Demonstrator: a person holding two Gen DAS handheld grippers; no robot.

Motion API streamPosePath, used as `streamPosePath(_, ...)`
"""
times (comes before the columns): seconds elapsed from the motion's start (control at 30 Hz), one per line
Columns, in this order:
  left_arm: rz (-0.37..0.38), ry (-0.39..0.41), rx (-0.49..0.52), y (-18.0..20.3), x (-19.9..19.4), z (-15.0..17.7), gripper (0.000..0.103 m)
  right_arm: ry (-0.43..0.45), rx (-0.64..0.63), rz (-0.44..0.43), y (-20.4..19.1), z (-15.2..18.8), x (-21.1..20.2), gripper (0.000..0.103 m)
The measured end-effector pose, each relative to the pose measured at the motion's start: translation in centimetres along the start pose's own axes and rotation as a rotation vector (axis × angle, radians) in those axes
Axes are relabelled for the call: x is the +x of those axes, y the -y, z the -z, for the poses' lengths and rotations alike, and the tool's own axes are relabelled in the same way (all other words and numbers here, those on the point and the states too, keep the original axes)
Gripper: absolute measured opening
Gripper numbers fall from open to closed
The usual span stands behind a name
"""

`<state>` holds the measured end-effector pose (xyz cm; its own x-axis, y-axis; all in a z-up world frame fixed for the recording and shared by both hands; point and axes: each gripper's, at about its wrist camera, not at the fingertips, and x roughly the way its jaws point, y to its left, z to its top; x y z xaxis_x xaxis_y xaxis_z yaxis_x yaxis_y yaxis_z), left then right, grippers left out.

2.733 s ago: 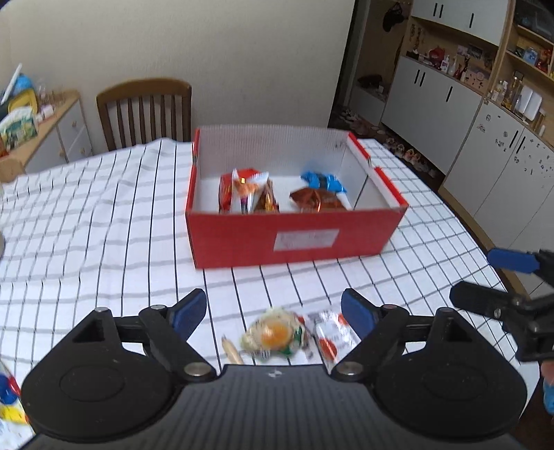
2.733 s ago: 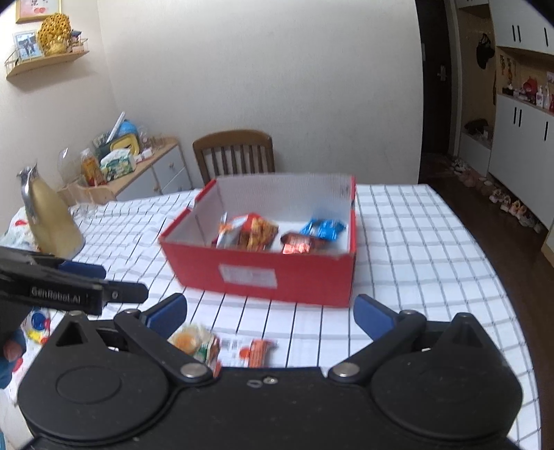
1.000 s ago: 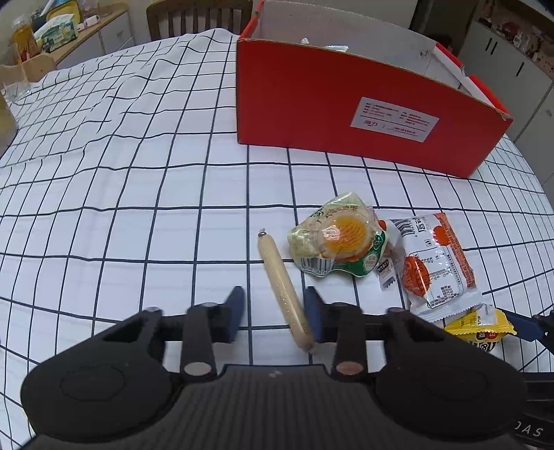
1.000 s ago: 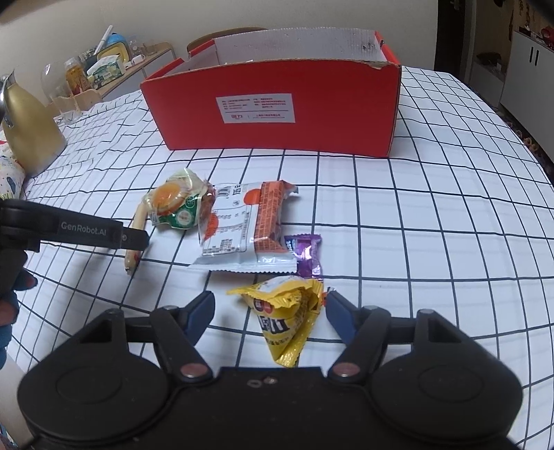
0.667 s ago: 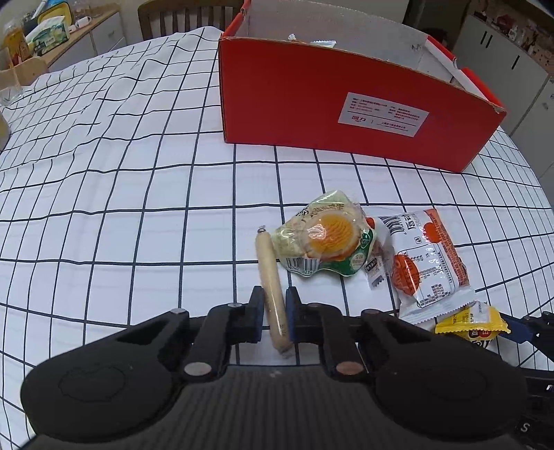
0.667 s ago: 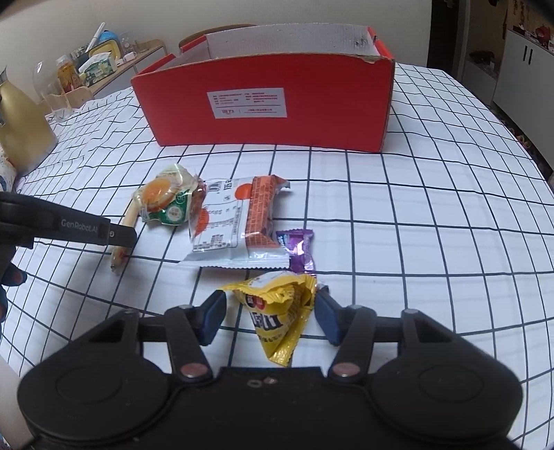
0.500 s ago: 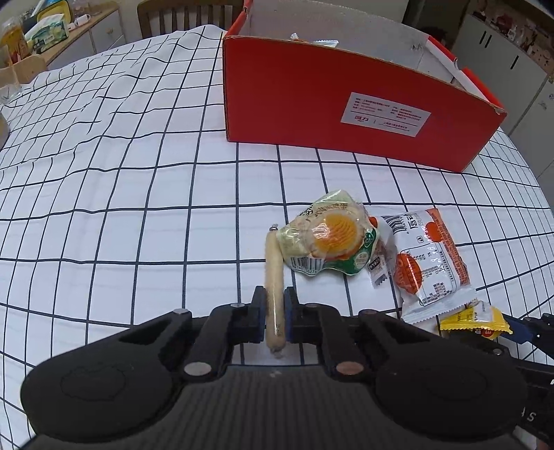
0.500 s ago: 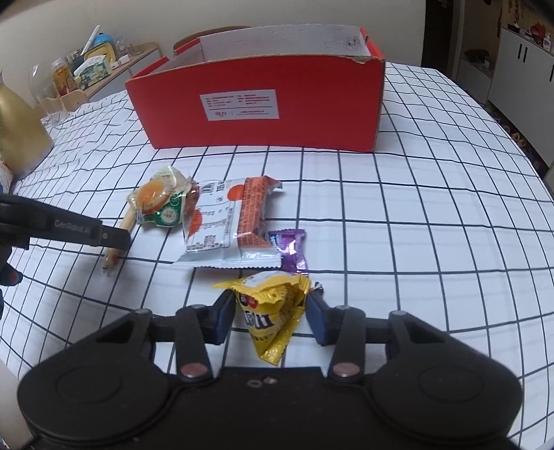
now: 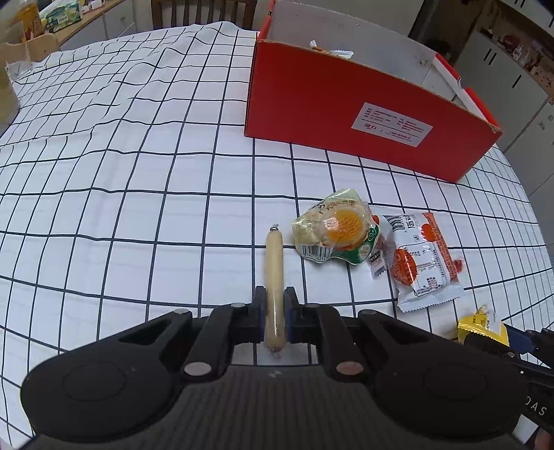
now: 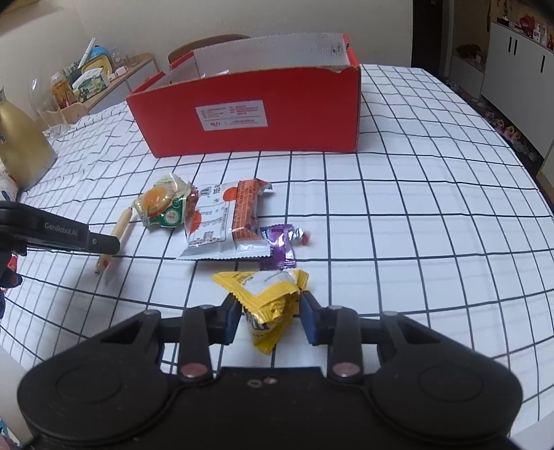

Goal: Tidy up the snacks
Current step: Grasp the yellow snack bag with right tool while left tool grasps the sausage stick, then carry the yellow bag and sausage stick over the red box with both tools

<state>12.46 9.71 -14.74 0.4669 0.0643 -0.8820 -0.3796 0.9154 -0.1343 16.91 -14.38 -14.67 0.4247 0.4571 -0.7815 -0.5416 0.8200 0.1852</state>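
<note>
A checked cloth [image 9: 138, 194] covers the table; a red box [image 9: 346, 114] sits upper right. The left gripper [image 9: 275, 311] clamps a sausage [image 9: 274, 263]. The right gripper [image 10: 270, 313], jaws just closing, pinches a yellow packet [image 10: 266, 294].

I note a table under a white black-checked cloth [image 9: 138, 145]. Behind it stands a wooden chair [image 10: 207, 43] against a plain pale wall [image 10: 207, 17]. White cabinets [image 10: 516, 69] line my right; a cluttered sideboard [image 10: 114, 78] my left.

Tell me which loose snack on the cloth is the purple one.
The small purple wrapper. It lies beyond the yellow packet, by the corner of the white-and-orange packet; no other snack there is purple.
</note>
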Motion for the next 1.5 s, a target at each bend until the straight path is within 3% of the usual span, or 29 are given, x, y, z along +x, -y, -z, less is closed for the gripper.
streamPosePath(0.23, 0.034, 0.008, -0.025, 0.0, -1.7, 0.4, 0.01, 0.029, 0.012, -0.005, 0.0, 0.1, -1.6, 0.034)
streamPosePath(0.77, 0.054, 0.078, 0.021, 1.8, -6.1, -0.1, 0.01, 0.122, 0.006, -0.037, -1.1, -2.6, -5.7, 0.034)
streamPosePath(1.5, 0.094, 0.237, 0.094, 5.3, -10.3, -6.3, 0.01, 0.298, -0.044, -0.023, -1.2, -9.6, -8.3, 0.033)
